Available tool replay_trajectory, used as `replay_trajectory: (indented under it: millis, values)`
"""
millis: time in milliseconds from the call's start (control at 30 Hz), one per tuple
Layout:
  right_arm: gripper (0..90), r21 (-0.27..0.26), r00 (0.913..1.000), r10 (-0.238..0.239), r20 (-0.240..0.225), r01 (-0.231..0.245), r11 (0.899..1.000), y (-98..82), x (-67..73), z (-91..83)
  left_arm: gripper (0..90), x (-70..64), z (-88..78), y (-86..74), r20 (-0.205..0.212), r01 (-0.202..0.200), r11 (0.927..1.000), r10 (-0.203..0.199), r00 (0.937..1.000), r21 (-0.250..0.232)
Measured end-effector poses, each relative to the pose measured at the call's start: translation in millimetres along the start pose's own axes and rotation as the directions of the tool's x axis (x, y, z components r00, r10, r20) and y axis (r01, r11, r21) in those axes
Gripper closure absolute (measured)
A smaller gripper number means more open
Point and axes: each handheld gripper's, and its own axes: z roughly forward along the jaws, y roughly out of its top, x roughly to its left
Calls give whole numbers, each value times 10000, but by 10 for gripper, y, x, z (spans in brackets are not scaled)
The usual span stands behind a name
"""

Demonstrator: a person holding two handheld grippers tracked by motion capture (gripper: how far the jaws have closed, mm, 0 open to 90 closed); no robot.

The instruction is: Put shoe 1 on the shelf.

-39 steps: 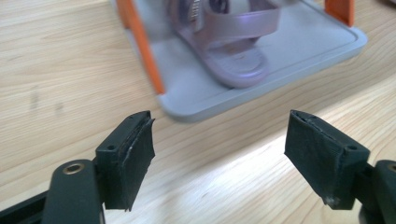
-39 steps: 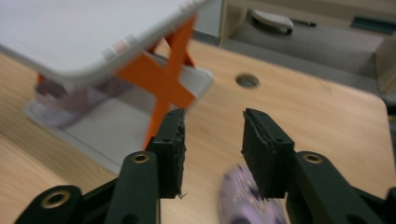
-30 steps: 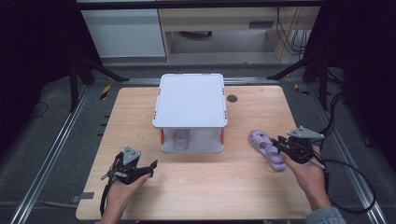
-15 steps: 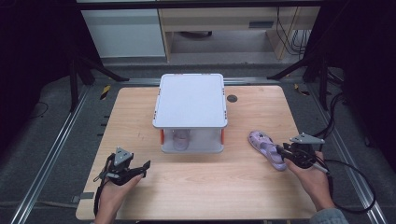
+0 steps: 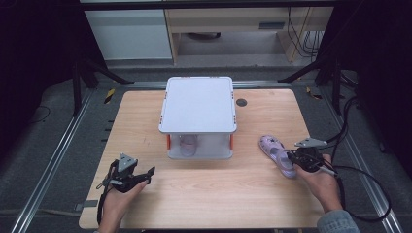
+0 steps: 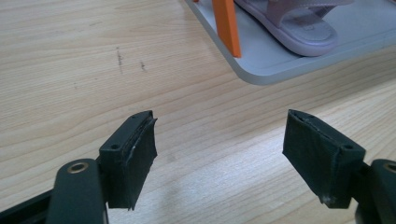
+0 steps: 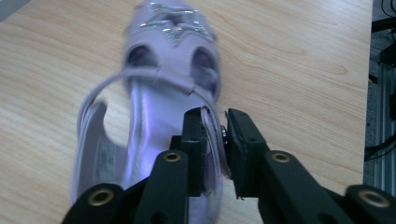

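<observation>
Light wood bench (image 5: 145, 121), dark round grommet (image 5: 241, 102) near far edge. Grey two-tier rack (image 5: 198, 104) with orange posts standing mid-bench, one lilac sandal (image 6: 299, 23) on its lower tier. Second lilac sandal (image 5: 277, 154) flat on bench, right of rack.

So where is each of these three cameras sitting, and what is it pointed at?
High view: above the person's side, looking forward and down on the table; both forearms show, with left claw and right claw.
Left gripper view: rides the left claw, facing the rack; its jaws stand apart.
Right gripper view: rides the right claw, which has just been closing, the heel strap between its pads, on the purple sandal.
Shared: that sandal shows from above too.
</observation>
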Motion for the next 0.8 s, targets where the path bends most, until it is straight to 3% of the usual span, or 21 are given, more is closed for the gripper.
replay_trajectory:
  millis: [167, 333, 500, 700, 800]
  values:
    - [824, -109, 9998, 88, 159, -86, 9999, 3, 214, -146, 247, 19, -3, -8, -53, 86, 10000, -86, 9999, -30]
    - [825, -291, 9995, 284, -166, -289, 9992, -34, 464, -325, 250, 24, -27, -1, -171, 36, 9999, -39, 9998, -165]
    - [824, -348, 9983, 196, -553, -215, 9992, -39, 833, -479, 251, 42, -31, -10, -221, 150, 9997, -153, 9996, -174]
    - [823, -237, 9957, -298, -881, 278, 9993, -20, 1237, -487, 251, 55, -33, -15, -230, 192, 9996, -196, 9995, -206]
    - [823, -196, 9942, -360, -1013, 342, 9992, -22, 1375, -452, 251, 54, -31, -14, -224, 190, 9996, -195, 9996, -224]
